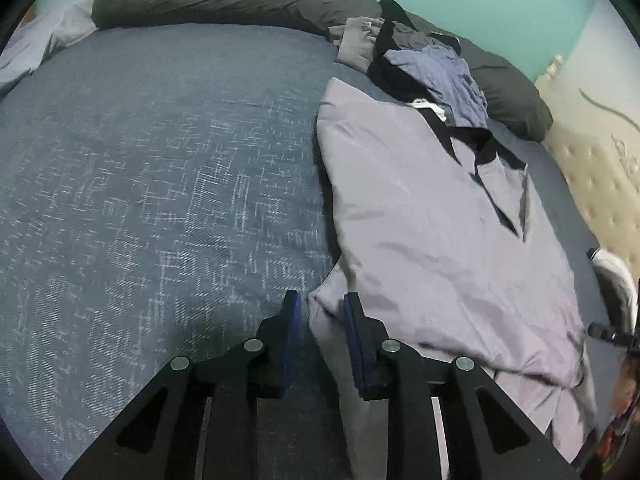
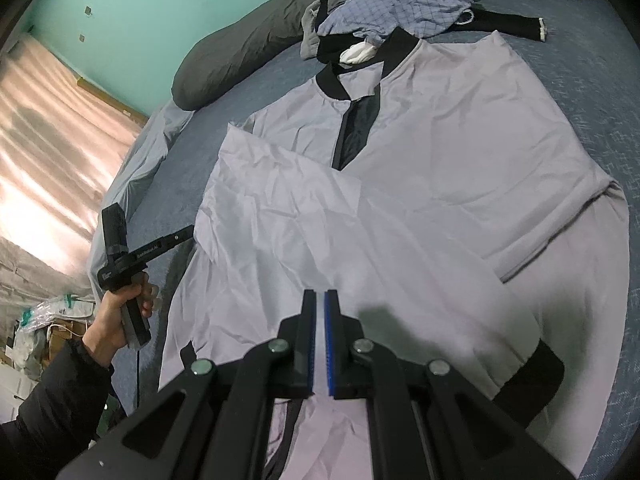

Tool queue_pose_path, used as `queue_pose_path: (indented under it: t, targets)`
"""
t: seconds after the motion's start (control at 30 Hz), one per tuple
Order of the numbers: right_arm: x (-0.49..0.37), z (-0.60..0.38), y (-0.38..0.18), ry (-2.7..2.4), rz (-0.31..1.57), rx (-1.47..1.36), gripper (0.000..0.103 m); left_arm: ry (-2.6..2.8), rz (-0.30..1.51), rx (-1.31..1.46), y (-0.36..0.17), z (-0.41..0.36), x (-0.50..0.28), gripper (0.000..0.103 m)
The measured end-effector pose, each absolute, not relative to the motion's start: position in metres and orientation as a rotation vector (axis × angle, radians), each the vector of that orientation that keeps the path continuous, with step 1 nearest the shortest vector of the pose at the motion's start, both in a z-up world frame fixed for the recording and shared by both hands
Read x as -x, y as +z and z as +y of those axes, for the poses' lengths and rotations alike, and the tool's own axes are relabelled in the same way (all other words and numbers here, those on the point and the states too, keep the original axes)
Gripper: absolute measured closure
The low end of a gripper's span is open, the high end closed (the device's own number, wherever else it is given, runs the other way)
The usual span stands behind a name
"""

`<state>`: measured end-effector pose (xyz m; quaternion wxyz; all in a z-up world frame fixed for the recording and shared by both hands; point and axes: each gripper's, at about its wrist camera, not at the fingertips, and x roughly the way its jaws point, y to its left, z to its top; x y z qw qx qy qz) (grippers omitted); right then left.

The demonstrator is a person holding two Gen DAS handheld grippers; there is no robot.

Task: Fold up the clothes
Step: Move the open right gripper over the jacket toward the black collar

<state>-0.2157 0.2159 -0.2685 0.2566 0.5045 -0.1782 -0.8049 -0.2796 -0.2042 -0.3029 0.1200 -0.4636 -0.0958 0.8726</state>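
My left gripper stands slightly spread, the lilac shirt's folded edge between its pads, unpinched. The shirt lies on the bed, collar away. My right gripper is pressed together above it.

Low in its own wrist view, the left gripper tilts downward with a clear gap between its blue pads. The right gripper angles down likewise, pads nearly touching. At left, the left hand, dark-sleeved, grips its handle.
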Motion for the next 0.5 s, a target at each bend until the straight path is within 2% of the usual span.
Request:
queue_pose_path:
  t: [0.13, 0.5]
  targets:
    - [0.216, 0.216, -0.268, -2.185, -0.491, -1.363, 0.1, 2.57, -0.161, 1.379, -0.306, -0.201, 0.27, 0.079]
    - [0.215, 0.209, -0.265, -2.18, -0.484, -1.355, 0.099, 2.598, -0.069, 1.371, -0.31, -0.185, 0.287, 0.077]
